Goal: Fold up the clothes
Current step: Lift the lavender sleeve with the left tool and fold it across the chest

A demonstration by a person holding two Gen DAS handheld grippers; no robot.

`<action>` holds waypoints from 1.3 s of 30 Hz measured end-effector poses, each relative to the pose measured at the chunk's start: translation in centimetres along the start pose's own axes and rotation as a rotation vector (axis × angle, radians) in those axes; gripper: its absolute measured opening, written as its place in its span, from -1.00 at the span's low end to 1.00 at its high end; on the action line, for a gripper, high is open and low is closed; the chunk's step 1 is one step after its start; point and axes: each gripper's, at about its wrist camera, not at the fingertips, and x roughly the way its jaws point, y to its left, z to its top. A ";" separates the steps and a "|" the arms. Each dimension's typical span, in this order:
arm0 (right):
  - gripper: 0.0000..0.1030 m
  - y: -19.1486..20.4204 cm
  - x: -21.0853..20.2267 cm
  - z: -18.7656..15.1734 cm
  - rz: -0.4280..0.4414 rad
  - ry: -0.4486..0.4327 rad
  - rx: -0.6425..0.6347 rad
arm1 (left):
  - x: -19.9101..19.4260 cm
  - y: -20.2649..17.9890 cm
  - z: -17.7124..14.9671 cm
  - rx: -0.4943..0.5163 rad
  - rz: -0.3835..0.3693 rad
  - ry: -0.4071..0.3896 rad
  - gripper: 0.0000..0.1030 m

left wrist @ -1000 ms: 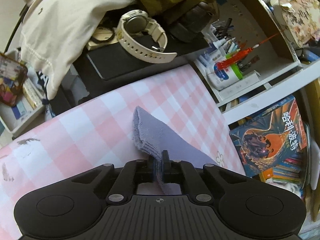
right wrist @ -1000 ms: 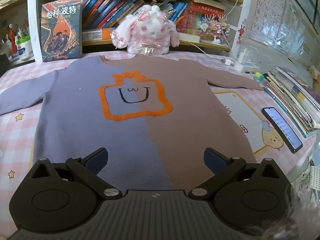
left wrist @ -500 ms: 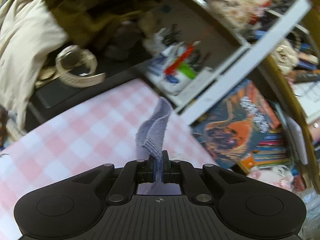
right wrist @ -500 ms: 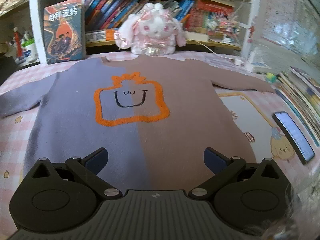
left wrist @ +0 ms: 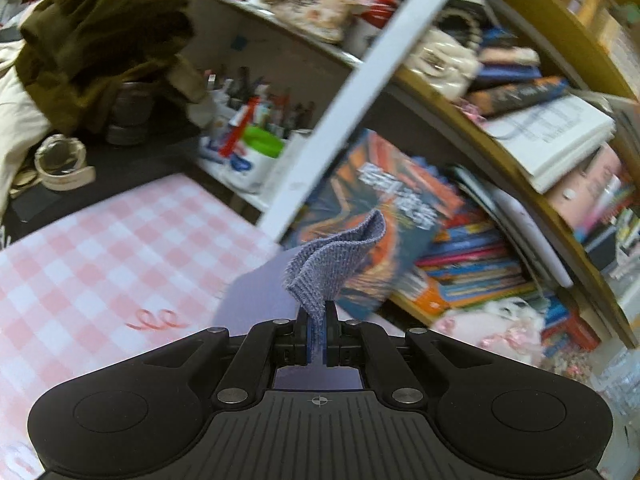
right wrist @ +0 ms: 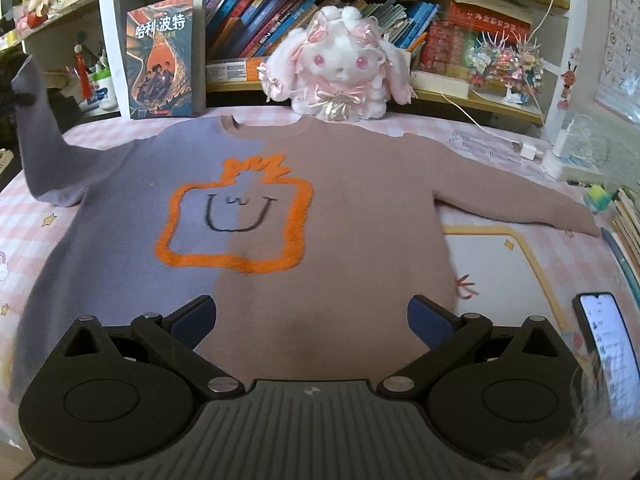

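A sweater (right wrist: 280,208), purple on its left half and brown on its right with an orange square face design, lies flat on the pink checked tablecloth (right wrist: 520,264). Its purple sleeve (right wrist: 38,136) is lifted up at the far left of the right wrist view. My left gripper (left wrist: 317,322) is shut on that sleeve's ribbed cuff (left wrist: 336,256), which curls above the jaws. The brown sleeve (right wrist: 540,204) lies stretched out to the right. My right gripper (right wrist: 312,320) hangs open over the sweater's lower hem, with nothing between its fingers.
A pink-and-white plush rabbit (right wrist: 340,76) and an upright book (right wrist: 164,72) stand behind the collar, before crowded bookshelves (right wrist: 400,32). A lit phone (right wrist: 608,348) and stacked books (right wrist: 628,220) lie at the right. A pen holder (left wrist: 248,152) and a pile of clothes (left wrist: 92,40) sit at the left.
My left gripper has risen and swung right with the purple cuff, lifting the sleeve off the cloth. The right gripper has shifted right over the hem, still open.
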 end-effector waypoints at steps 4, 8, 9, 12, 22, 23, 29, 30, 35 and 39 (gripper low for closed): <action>1.00 -3.1 0.2 -0.2 0.019 0.010 0.014 | 0.8 -3.9 -1.6 0.023 -0.025 0.007 -0.95; 1.00 -5.6 0.3 -0.4 0.035 0.016 0.038 | 2.0 -7.8 -3.0 0.051 -0.056 0.018 -0.95; 1.00 -6.1 0.3 -0.5 0.039 0.016 0.041 | 2.3 -8.7 -3.2 0.059 -0.062 0.021 -0.95; 1.00 -7.2 0.2 -0.6 0.055 0.014 0.042 | 3.0 -11.0 -4.2 0.078 -0.073 0.034 -0.95; 1.00 -9.4 0.1 -0.9 0.078 0.009 0.056 | 5.2 -16.5 -8.3 0.148 -0.106 0.096 -0.95; 1.00 -9.6 0.1 -0.9 0.077 0.010 0.058 | 5.4 -16.9 -8.7 0.155 -0.109 0.102 -0.95; 1.00 -10.6 -0.1 -1.3 0.067 0.015 0.074 | 6.5 -18.5 -10.8 0.185 -0.118 0.145 -0.95; 1.00 -10.7 -0.1 -1.3 0.065 0.016 0.077 | 6.7 -18.7 -11.1 0.188 -0.117 0.152 -0.95; 1.00 -11.4 -0.2 -1.7 0.054 0.024 0.085 | 7.6 -19.4 -12.7 0.205 -0.114 0.186 -0.95; 1.00 -11.7 -0.3 -1.9 0.046 0.030 0.085 | 8.3 -19.8 -13.7 0.220 -0.107 0.210 -0.94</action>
